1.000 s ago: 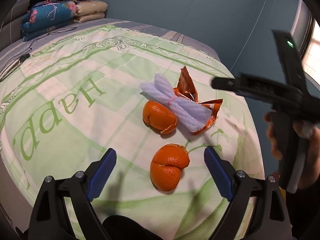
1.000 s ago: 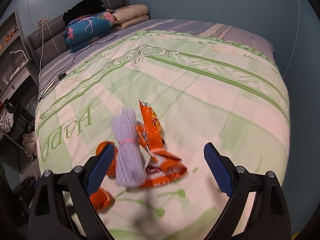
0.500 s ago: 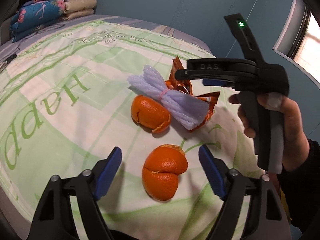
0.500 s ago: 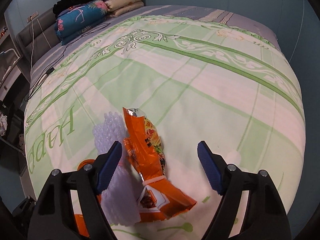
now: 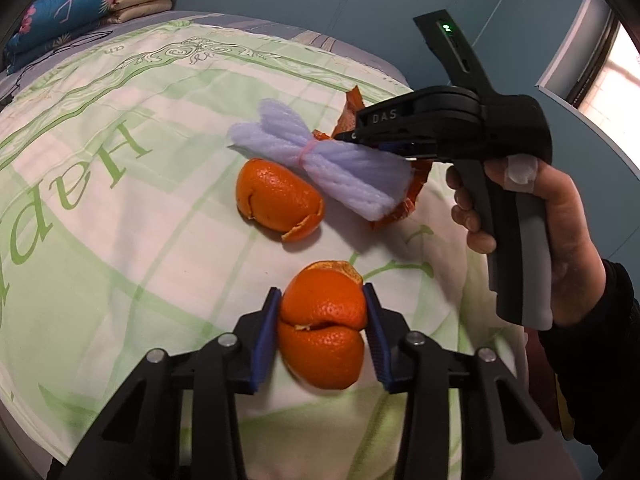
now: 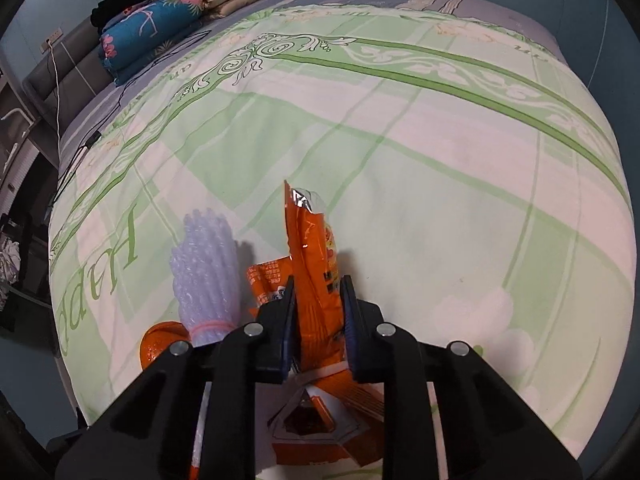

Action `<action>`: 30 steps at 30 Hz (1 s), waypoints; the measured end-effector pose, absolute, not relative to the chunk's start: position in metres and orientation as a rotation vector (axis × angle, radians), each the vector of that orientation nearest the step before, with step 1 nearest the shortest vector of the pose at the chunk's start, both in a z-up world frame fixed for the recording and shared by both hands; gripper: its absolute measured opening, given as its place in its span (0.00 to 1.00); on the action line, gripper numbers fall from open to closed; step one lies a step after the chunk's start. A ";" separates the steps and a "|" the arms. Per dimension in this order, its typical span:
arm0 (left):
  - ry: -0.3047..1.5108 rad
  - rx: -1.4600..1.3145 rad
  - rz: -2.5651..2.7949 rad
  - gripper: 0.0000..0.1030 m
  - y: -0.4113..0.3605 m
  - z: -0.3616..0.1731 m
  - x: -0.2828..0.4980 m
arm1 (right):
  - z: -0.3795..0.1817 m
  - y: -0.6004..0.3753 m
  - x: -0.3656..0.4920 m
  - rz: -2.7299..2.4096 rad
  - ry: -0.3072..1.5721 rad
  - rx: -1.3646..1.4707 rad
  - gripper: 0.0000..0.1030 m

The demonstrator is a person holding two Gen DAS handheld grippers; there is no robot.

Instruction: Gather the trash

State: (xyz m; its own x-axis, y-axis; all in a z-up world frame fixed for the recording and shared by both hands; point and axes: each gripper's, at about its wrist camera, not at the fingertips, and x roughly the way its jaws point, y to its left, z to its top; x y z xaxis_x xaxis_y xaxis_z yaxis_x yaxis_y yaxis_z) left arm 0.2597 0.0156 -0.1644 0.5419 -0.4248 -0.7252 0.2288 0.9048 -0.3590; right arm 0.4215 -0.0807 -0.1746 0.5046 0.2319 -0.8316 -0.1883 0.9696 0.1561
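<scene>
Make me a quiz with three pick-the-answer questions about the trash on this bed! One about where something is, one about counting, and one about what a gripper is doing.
1. Where does the purple foam net lie?
A. across the orange wrapper
B. on the pillows
C. on the floor

2. How many pieces of orange peel are on the bed?
A. one
B. two
C. four

3. What is between the pads of the left hand-held gripper?
A. nothing
B. the foam net
C. the near peel

Answers:
1. A: the net lies on top of the wrapper, beside the far peel.
2. B: the left wrist view shows one peel by the net and one nearer.
3. C: the closing blue pads touch both sides of the near peel.
</scene>
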 end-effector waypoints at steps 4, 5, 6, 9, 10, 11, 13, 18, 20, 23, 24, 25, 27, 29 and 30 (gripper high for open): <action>0.919 -0.229 -0.406 0.34 0.014 -0.161 0.257 | -0.171 -0.079 0.415 0.264 1.000 0.029 0.17; 0.920 -0.237 -0.412 0.34 0.015 -0.160 0.256 | -0.170 -0.079 0.413 0.263 0.997 0.025 0.17; 0.921 -0.245 -0.417 0.34 0.015 -0.159 0.255 | -0.168 -0.079 0.410 0.264 0.992 0.021 0.17; 0.915 -0.255 -0.428 0.34 0.015 -0.154 0.250 | -0.162 -0.084 0.402 0.271 0.986 0.027 0.16; 0.912 -0.254 -0.428 0.34 0.015 -0.152 0.247 | -0.161 -0.085 0.400 0.273 0.984 0.028 0.16; 0.910 -0.256 -0.430 0.34 0.015 -0.150 0.245 | -0.159 -0.087 0.397 0.272 0.979 0.030 0.16; 0.904 -0.259 -0.432 0.34 0.017 -0.146 0.240 | -0.154 -0.092 0.390 0.270 0.969 0.033 0.16; 0.878 -0.241 -0.422 0.34 0.020 -0.134 0.227 | -0.141 -0.108 0.373 0.246 0.934 0.027 0.16; 0.868 -0.239 -0.416 0.34 0.022 -0.129 0.221 | -0.137 -0.114 0.367 0.236 0.923 0.029 0.16; 0.850 -0.233 -0.407 0.34 0.023 -0.120 0.211 | -0.130 -0.124 0.360 0.224 0.907 0.042 0.16; 0.843 -0.233 -0.406 0.34 0.022 -0.117 0.206 | -0.127 -0.127 0.357 0.221 0.900 0.047 0.16; 0.834 -0.234 -0.406 0.34 0.022 -0.113 0.203 | -0.124 -0.129 0.354 0.222 0.893 0.051 0.16; 0.818 -0.230 -0.401 0.34 0.021 -0.103 0.196 | -0.116 -0.134 0.346 0.221 0.874 0.059 0.16; 0.796 -0.222 -0.396 0.34 0.019 -0.090 0.187 | -0.108 -0.140 0.335 0.224 0.855 0.067 0.16; 0.786 -0.222 -0.400 0.34 0.018 -0.084 0.183 | -0.104 -0.142 0.331 0.224 0.847 0.071 0.16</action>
